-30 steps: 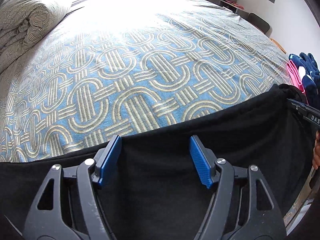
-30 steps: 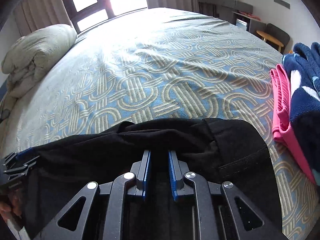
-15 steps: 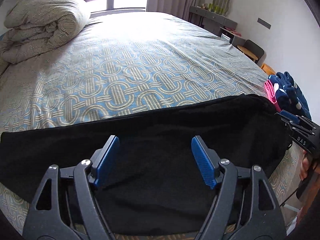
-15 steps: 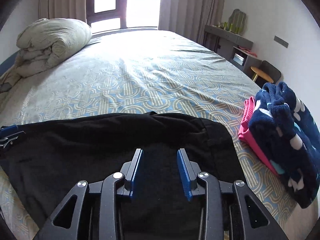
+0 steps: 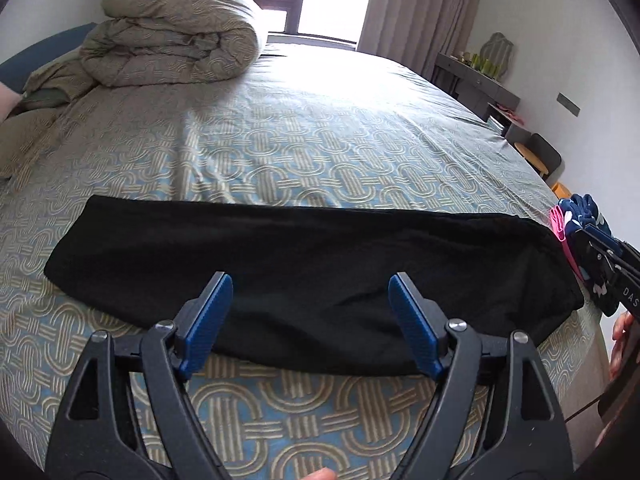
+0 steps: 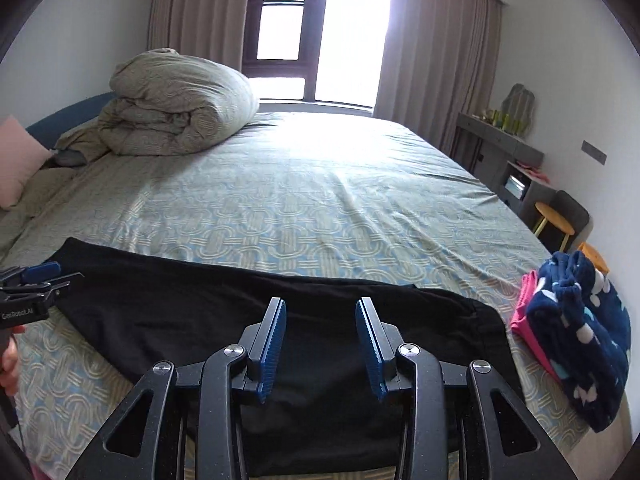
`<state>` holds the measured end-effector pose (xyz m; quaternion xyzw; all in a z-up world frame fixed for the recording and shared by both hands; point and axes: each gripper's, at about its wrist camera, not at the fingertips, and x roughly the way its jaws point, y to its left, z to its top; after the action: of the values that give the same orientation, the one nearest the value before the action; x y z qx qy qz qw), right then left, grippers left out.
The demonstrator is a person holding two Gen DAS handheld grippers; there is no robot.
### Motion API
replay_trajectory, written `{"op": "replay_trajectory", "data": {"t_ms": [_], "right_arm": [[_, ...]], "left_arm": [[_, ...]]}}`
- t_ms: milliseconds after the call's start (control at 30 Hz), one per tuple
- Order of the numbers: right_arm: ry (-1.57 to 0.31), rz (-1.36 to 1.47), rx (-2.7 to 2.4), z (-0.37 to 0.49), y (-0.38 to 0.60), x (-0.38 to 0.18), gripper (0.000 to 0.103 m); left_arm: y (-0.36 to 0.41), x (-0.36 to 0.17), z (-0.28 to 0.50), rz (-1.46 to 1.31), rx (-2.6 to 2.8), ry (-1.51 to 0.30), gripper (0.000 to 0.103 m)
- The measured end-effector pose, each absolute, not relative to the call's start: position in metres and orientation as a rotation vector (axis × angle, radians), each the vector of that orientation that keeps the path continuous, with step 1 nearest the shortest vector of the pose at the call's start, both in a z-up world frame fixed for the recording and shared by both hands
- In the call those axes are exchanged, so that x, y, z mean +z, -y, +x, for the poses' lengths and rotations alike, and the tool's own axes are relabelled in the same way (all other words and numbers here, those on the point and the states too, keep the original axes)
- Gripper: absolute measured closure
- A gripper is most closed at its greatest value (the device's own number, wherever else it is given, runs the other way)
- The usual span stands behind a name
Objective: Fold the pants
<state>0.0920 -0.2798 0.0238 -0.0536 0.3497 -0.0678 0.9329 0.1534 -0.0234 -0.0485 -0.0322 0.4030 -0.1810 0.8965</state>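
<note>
While both grippers hang above the near edge of the bed (image 5: pixel 320 152), the black pants (image 5: pixel 304 276) lie flat across the patterned bedspread as one long folded band, running from left to right in the left wrist view. Nothing holds them.

Left gripper (image 5: pixel 310 320): jaws spread wide and opening further, blue pads clear of the cloth, nothing between them. A second ago the same gripper sat low over the fabric, which filled the lower half of its view; now the whole band shows, with bedspread visible in front of its near edge.

Right gripper (image 6: pixel 320 340): jaws parted to a moderate gap, nothing between the pads. A second ago they were nearly closed with bunched cloth just ahead of them; half a second ago they had already parted. The bunching is gone and the waist end (image 6: pixel 472 320) lies smooth.

Both views now take in more of the room than before: the window (image 6: pixel 320 28), the curtains (image 6: pixel 436 48) and the rolled duvet (image 6: pixel 180 108) at the head of the bed.

A folded pile of navy fleece (image 6: pixel 580 332) over pink cloth (image 6: pixel 524 312) sits on the bed just beside the waist end, not touching it, in the same place as earlier. Each gripper appears at the edge of the other's view, with part of a hand (image 5: pixel 622 340) below it.
</note>
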Motion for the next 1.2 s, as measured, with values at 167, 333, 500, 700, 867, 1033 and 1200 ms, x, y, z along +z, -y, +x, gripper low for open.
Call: {"op": "replay_trajectory", "data": {"t_ms": [167, 333, 500, 700, 867, 1033, 1200], "right_arm": [[-0.748, -0.107, -0.026, 0.101, 0.229, 0.017, 0.066], [-0.82, -0.101, 0.074, 0.116, 0.182, -0.001, 0.066], [-0.89, -0.121, 0.145, 0.13, 0.138, -0.02, 0.066], [-0.951, -0.12, 0.199, 0.144, 0.095, -0.038, 0.058], [-1.009, -0.135, 0.24, 0.155, 0.066, -0.054, 0.058], [-1.038, -0.173, 0.264, 0.162, 0.044, -0.065, 0.057], [-1.06, -0.188, 0.268, 0.171, 0.031, -0.073, 0.057]], "left_arm": [[-0.024, -0.06, 0.144, -0.093, -0.309, -0.832, 0.023], [-0.073, -0.072, 0.142, -0.157, -0.239, -0.834, 0.023], [-0.123, -0.091, 0.141, -0.244, -0.177, -0.844, 0.023], [-0.182, -0.12, 0.143, -0.427, -0.137, -0.886, 0.023], [-0.207, -0.132, 0.157, -0.542, -0.184, -0.891, 0.023], [-0.217, -0.149, 0.189, -0.679, -0.26, -0.922, 0.031], [-0.223, -0.165, 0.223, -0.767, -0.269, -0.959, 0.04]]}}
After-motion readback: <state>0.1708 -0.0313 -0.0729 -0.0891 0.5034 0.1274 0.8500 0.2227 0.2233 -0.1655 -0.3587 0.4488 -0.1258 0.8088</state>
